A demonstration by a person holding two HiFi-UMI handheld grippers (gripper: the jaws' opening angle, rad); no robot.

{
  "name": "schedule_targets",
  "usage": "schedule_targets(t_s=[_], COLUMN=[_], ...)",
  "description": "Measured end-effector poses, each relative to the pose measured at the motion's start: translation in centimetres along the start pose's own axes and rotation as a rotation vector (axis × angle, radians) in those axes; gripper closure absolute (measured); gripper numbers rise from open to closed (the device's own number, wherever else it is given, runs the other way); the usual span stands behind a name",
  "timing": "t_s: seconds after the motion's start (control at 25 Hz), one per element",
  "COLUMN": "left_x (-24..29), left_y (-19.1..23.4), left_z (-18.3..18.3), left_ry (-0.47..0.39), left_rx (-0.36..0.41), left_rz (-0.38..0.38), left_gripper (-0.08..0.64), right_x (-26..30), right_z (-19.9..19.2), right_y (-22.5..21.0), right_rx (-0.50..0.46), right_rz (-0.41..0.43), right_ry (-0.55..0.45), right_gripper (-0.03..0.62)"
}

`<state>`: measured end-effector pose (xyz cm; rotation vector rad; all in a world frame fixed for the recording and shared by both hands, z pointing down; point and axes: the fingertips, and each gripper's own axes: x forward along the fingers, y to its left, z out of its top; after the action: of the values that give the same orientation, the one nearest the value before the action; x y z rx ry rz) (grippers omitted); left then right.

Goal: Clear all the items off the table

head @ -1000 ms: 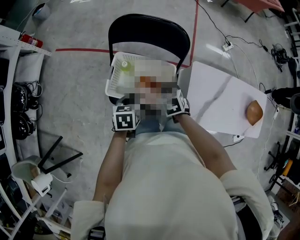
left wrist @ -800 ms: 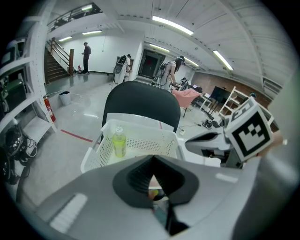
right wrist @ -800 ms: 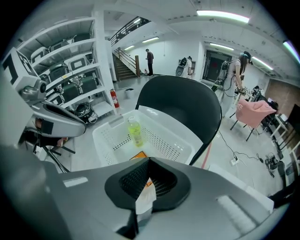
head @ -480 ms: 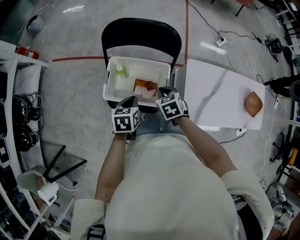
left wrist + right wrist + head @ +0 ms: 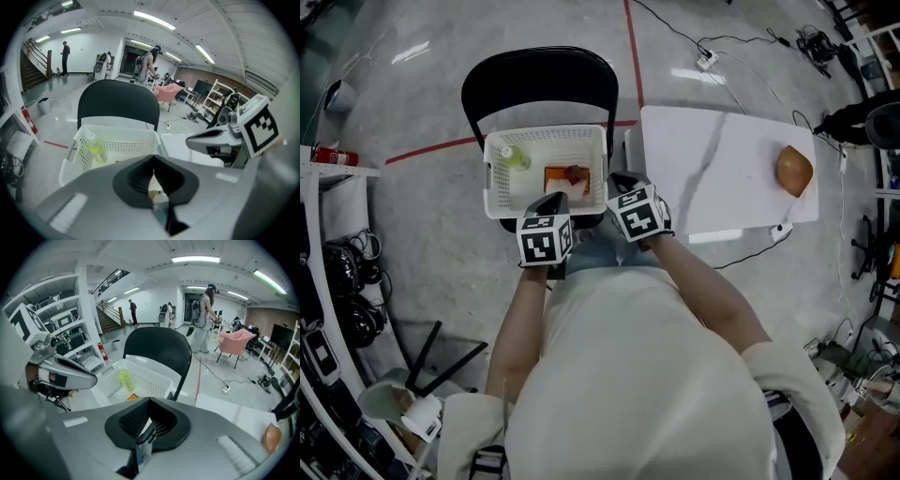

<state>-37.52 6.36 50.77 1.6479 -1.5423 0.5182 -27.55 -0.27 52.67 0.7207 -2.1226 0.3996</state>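
A person in a pale top (image 5: 647, 375) is filling the lower middle of the head view, both forearms reaching up the frame. The white bench (image 5: 712, 178) is lying in the upper right, its top bare apart from one thing. To its left, just beside it, a black chair (image 5: 539, 80) is standing in the upper middle, and a white perforated basket (image 5: 546, 132) is sitting on its seat. Below the basket the left claw (image 5: 551, 201) is pointing over the basket's lower rim, and the right claw (image 5: 623, 178) is hovering just beside it at the basket's lower right corner, near the bench's left edge. In each gripper view the jaws are pressing together with nothing between them, so both claws are closed and empty. The one item remaining on the bench, a rounded brown object (image 5: 794, 171), is resting near the bench's right end at the right of the frame, well apart from both claws. Inside the basket a yellow-green bottle (image 5: 515, 158) is lying in the upper left corner, and an orange packet (image 5: 560, 178) is lying near the middle.
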Motion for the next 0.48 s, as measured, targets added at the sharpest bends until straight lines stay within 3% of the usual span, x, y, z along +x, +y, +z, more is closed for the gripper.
schedule_targets(t_s=[0.2, 0.48], left_x=[1.1, 2.7], left_y=[-3.8, -10.5], left_z=[1.0, 1.5], left_ry=[0.0, 0.019], left_rx=[0.058, 0.14], left_rz=[-0.047, -0.123], left_gripper=[0.552, 0.552], right_x=[-2.5, -6.6], right_z=[-1.1, -5.1], right_y=[-2.9, -7.0], right_rx=[0.034, 0.138], right_rz=[-0.043, -0.094], right_ry=[-0.043, -0.022], right_gripper=[0.592, 0.592])
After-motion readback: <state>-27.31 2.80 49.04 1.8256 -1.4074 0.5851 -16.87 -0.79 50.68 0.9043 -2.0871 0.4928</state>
